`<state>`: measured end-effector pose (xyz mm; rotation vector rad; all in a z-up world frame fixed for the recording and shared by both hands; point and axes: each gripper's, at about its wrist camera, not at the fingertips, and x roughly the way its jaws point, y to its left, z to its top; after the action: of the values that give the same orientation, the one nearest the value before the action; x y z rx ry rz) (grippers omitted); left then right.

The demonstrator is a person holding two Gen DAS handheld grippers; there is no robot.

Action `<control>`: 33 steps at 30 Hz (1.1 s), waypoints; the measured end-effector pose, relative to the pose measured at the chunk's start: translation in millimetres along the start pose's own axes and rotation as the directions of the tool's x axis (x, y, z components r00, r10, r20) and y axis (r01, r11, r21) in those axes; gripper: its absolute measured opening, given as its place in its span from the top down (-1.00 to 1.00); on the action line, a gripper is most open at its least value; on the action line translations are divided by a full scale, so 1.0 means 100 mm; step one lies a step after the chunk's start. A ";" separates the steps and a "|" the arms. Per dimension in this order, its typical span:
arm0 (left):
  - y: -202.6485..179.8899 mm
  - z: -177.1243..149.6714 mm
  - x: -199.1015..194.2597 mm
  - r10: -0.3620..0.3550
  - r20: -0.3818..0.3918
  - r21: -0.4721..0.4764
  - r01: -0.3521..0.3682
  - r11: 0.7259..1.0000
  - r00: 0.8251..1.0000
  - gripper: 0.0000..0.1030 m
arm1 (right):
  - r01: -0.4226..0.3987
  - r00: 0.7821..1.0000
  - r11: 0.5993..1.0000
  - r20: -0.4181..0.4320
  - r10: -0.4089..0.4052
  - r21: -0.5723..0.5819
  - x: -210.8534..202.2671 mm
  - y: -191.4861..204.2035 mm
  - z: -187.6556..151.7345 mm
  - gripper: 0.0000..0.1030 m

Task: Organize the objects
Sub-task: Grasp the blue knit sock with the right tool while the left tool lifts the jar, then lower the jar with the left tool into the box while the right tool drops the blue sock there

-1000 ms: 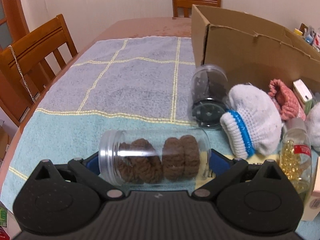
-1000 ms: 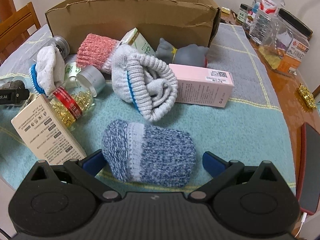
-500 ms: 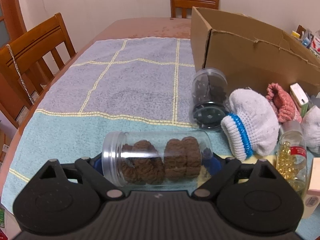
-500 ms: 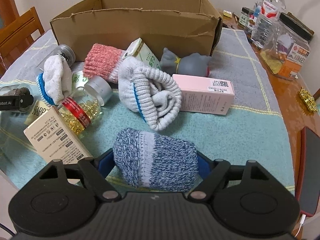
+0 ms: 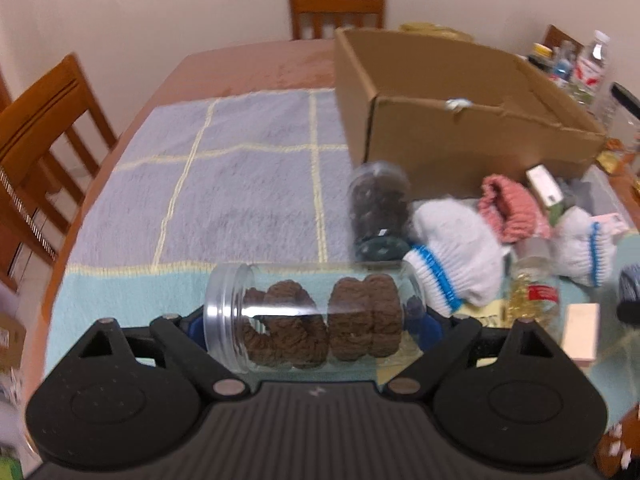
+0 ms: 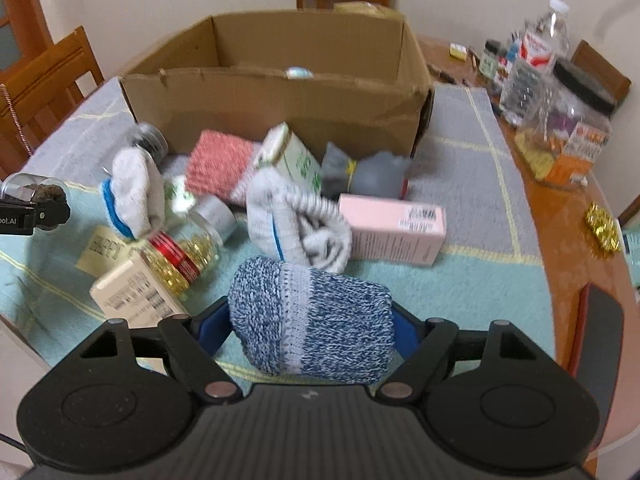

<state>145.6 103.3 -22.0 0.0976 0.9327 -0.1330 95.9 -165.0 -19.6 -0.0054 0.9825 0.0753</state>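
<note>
Left gripper (image 5: 312, 322) clamps the cookie jar (image 5: 312, 316) sideways. Right gripper (image 6: 310, 326) squeezes the blue sock (image 6: 312, 320), cardboard box (image 6: 280, 108) beyond.

Two low, close wrist views, both toward the cardboard box (image 5: 472, 128).

Wooden chairs (image 5: 337, 6) (two) against cream wall (image 5: 160, 12).

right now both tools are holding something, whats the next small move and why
Probably carry both loads forward over the cardboard box. The left tool is clamped on the clear jar of brown rolls and the right tool on the blue knit sock; the box sits open just behind the clutter.
</note>
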 end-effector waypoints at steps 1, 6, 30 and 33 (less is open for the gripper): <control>0.00 0.05 -0.04 -0.009 0.006 0.015 0.009 1.000 1.000 -0.78 | -0.006 1.000 1.000 0.010 0.006 -0.005 -0.04 -0.01 0.05 -0.62; -0.06 0.48 -0.22 -0.055 0.069 0.079 0.049 0.996 0.996 -0.78 | -0.045 0.997 0.999 0.062 0.046 -0.025 -0.17 -0.02 0.36 -0.62; -0.77 2.07 0.63 -0.123 0.111 0.239 0.094 0.966 0.986 -0.94 | -0.008 0.986 0.998 0.163 0.019 -0.062 0.41 0.24 1.80 -1.00; -0.74 2.05 0.58 -0.139 0.112 0.239 0.109 0.965 0.984 -0.94 | 0.004 0.988 0.998 0.152 0.004 -0.055 0.35 0.21 1.75 -1.00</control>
<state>330.7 -3.1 50.2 0.2440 0.7922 -0.3614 259.2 -135.4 49.4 -0.0498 0.8273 0.1015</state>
